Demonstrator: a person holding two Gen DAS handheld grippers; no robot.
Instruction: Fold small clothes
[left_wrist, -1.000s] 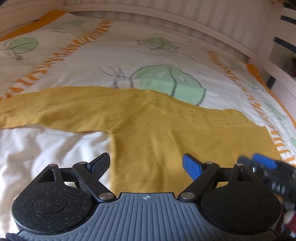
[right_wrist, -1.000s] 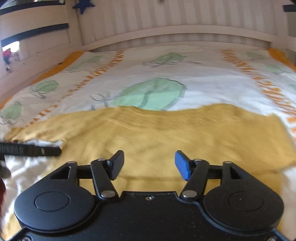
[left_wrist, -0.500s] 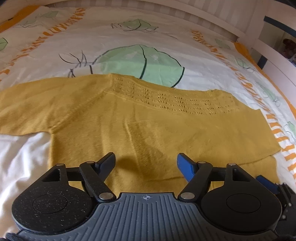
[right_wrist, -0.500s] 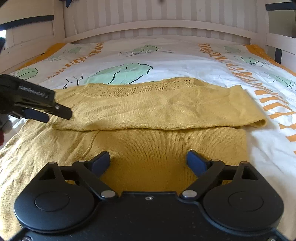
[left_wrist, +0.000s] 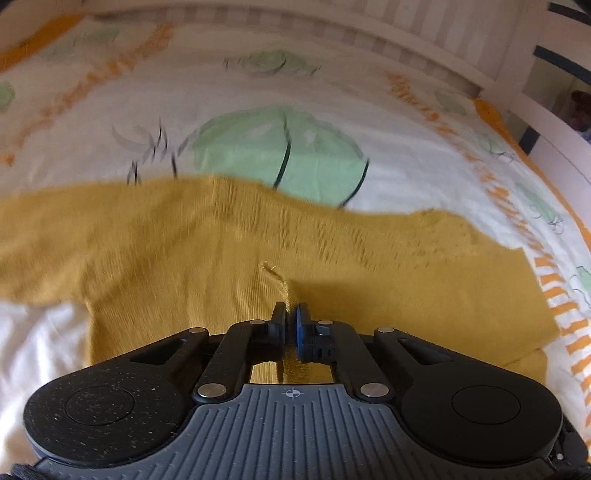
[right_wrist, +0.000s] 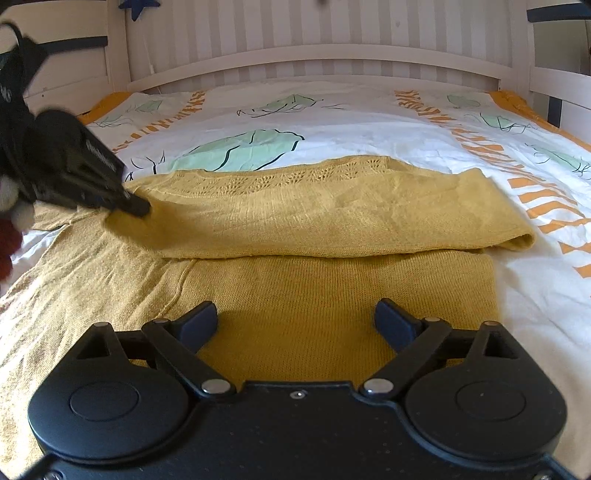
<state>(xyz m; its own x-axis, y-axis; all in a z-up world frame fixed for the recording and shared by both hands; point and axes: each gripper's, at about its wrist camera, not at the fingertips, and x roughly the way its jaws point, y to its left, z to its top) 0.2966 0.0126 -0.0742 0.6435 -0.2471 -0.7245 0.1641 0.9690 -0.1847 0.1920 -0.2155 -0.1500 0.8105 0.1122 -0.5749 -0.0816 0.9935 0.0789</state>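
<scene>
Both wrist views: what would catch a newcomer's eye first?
A mustard yellow knit sweater lies across the bed, one sleeve folded over its body. The left tongs have just closed, pinching a ridge of its knit; the right tongs hang open above the hem. Beneath lies a leaf-print duvet.

The mustard sweater (right_wrist: 332, 295) is matt knitted cloth with an openwork band at its far edge. Under it, the bed cover (right_wrist: 351, 125) is smooth printed cotton. Beyond, the headboard (right_wrist: 317, 55) looks like painted wood.
</scene>
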